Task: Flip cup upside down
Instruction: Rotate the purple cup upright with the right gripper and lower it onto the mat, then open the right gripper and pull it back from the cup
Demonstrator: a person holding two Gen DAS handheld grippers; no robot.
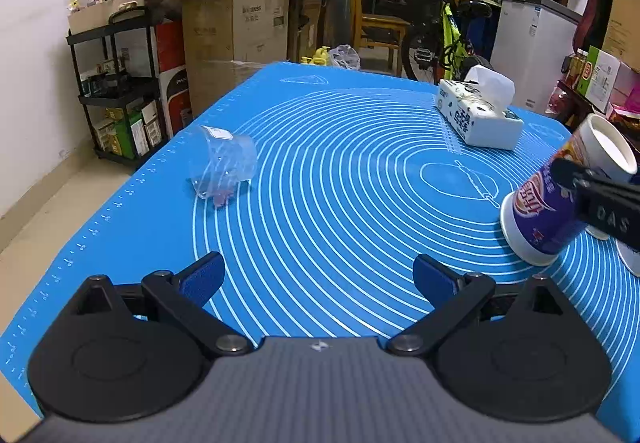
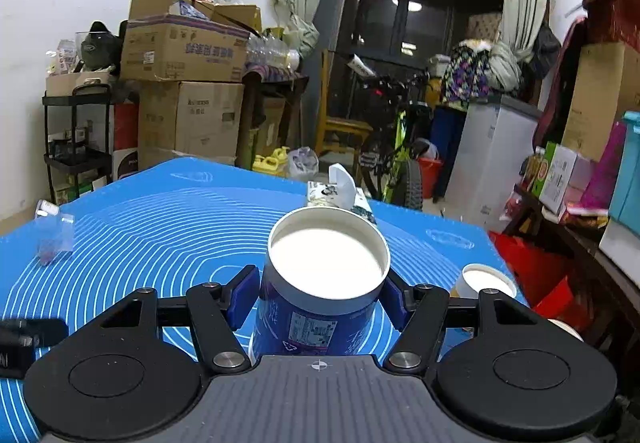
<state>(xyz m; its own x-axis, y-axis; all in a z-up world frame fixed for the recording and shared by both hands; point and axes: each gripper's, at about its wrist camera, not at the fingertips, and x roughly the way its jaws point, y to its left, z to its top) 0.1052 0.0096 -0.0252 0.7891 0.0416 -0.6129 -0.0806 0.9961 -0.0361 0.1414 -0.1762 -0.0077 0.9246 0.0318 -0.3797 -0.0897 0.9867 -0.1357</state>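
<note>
The right gripper point(image 2: 318, 293) is clasping one purple paper cup point(image 2: 320, 283) between its two blue pads, one pressing on each side of the cup's wall. The cup is showing its flat white base upward in the right wrist view, so it is sitting bottom-up in the grip, above the blue mat point(image 2: 160, 227). In the left wrist view the same cup point(image 1: 560, 199) is leaning at the right edge of the scene, its wide rim pointing down and left just over the mat point(image 1: 340, 183). The black finger crossing it is bearing the letters "DAS". The writing on the cup's purple side is too blurred to read.

The left gripper point(image 1: 318, 279) is hanging released, its two pads spread wide with nothing between them, over the near part of the mat.

One more white-bottomed cup point(image 2: 486, 281) is standing inverted just right of the held one. One clear plastic bag point(image 1: 222, 165) is lying at the left of the mat, and one tissue box point(image 1: 478, 115) is sitting far right, its print unreadable.
</note>
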